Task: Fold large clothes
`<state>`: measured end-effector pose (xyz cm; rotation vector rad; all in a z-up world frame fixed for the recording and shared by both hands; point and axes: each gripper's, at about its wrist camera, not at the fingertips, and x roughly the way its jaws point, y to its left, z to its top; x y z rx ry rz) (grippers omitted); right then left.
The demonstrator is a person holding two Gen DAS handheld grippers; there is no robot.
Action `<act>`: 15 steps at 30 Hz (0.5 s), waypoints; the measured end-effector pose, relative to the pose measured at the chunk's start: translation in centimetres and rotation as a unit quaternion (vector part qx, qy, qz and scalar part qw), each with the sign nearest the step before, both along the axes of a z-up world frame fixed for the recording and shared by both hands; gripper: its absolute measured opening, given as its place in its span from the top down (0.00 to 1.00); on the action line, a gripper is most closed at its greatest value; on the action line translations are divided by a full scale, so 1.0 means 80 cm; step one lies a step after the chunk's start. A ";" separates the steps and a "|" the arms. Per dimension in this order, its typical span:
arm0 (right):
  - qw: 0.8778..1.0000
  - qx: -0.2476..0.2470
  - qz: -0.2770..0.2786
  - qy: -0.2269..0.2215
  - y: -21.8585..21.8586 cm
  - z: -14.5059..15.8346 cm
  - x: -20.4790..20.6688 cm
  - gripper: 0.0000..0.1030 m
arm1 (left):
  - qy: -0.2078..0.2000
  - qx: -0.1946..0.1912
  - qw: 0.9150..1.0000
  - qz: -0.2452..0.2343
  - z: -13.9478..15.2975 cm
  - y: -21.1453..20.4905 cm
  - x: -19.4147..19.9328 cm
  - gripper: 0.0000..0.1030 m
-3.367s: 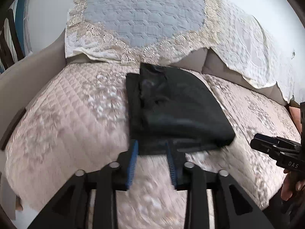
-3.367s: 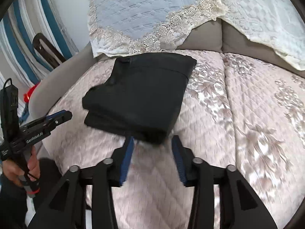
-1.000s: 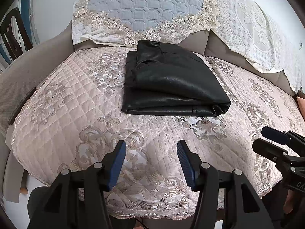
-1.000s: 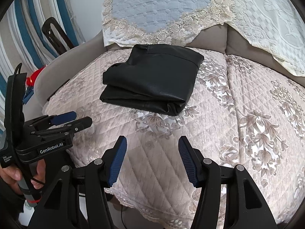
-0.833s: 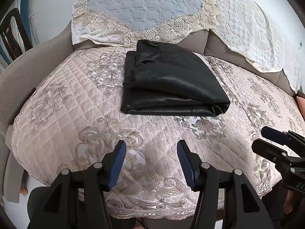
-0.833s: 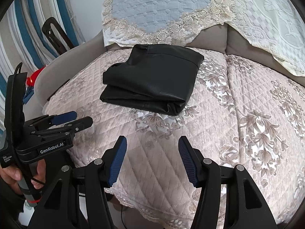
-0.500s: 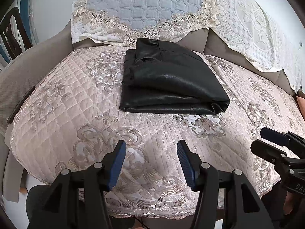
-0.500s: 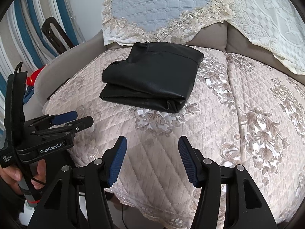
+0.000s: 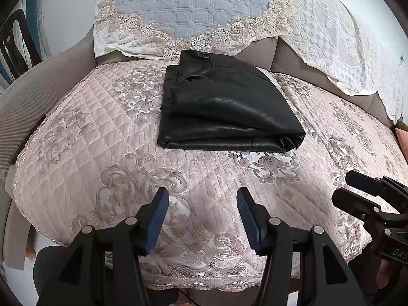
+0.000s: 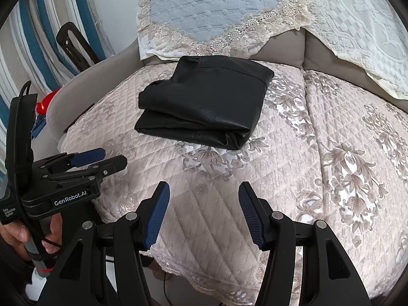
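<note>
The black leather trousers (image 9: pixel 227 107) lie folded in a neat stack at the back of the sofa seat (image 9: pixel 76 132), their far edge touching the lace-trimmed cover (image 9: pixel 193 5) on the backrest. Open quilted cloth all round them, nothing in my path. My left gripper (image 9: pixel 202 213) and right gripper (image 10: pixel 202 213) hover near the front edge, jaws wide, both empty.

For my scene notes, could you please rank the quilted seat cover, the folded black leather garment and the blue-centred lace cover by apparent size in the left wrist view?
1. quilted seat cover
2. blue-centred lace cover
3. folded black leather garment
The last two look close; the lace cover lies farther away, so that order is unsure.
</note>
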<state>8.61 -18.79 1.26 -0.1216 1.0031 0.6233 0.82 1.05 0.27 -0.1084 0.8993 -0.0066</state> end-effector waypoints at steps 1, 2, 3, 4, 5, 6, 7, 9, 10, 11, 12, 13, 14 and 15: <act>1.000 0.000 0.000 0.000 0.000 0.000 0.000 0.44 | 0.000 0.001 1.000 0.000 0.000 0.000 0.000 0.44; 1.000 0.000 0.000 -0.001 0.000 0.000 -0.001 0.44 | 0.000 0.001 1.000 0.000 0.000 -0.001 0.000 0.44; 1.000 0.000 0.000 -0.001 0.001 0.000 -0.001 0.44 | 0.000 0.001 1.000 -0.001 0.000 0.000 0.000 0.44; 1.000 0.000 0.000 -0.001 0.001 0.001 -0.001 0.44 | 0.000 0.001 1.000 -0.001 0.000 0.000 0.000 0.44; 1.000 0.000 0.000 0.000 -0.001 0.001 0.000 0.44 | 0.000 0.000 1.000 -0.002 0.001 -0.001 0.000 0.44; 1.000 0.000 0.000 0.000 -0.001 0.001 0.001 0.44 | 0.000 0.001 1.000 -0.002 0.001 -0.001 0.000 0.44; 1.000 0.001 -0.001 0.001 -0.001 0.001 0.000 0.44 | 0.000 0.002 1.000 -0.002 0.001 -0.001 0.000 0.44; 1.000 0.002 -0.001 0.001 -0.002 0.002 0.000 0.44 | -0.001 0.004 1.000 -0.001 0.002 -0.003 -0.001 0.44; 1.000 0.001 -0.001 0.001 -0.001 0.003 0.000 0.44 | -0.001 0.004 1.000 -0.001 0.002 -0.003 -0.001 0.44; 1.000 0.001 -0.001 0.000 -0.001 0.003 0.000 0.44 | -0.001 0.004 1.000 -0.001 0.002 -0.003 -0.001 0.44; 1.000 0.001 -0.001 0.000 0.000 0.004 -0.001 0.44 | -0.001 0.004 1.000 -0.001 0.002 -0.004 -0.001 0.44; 1.000 0.002 -0.001 0.001 -0.001 0.002 0.000 0.44 | -0.001 0.005 1.000 -0.001 0.002 -0.004 -0.002 0.44; 1.000 0.002 -0.001 0.001 -0.001 0.002 0.000 0.44 | -0.001 0.005 1.000 -0.001 0.002 -0.004 -0.001 0.44; 1.000 0.002 -0.001 0.001 -0.001 0.002 0.000 0.44 | -0.001 0.005 1.000 -0.001 0.001 -0.004 -0.002 0.44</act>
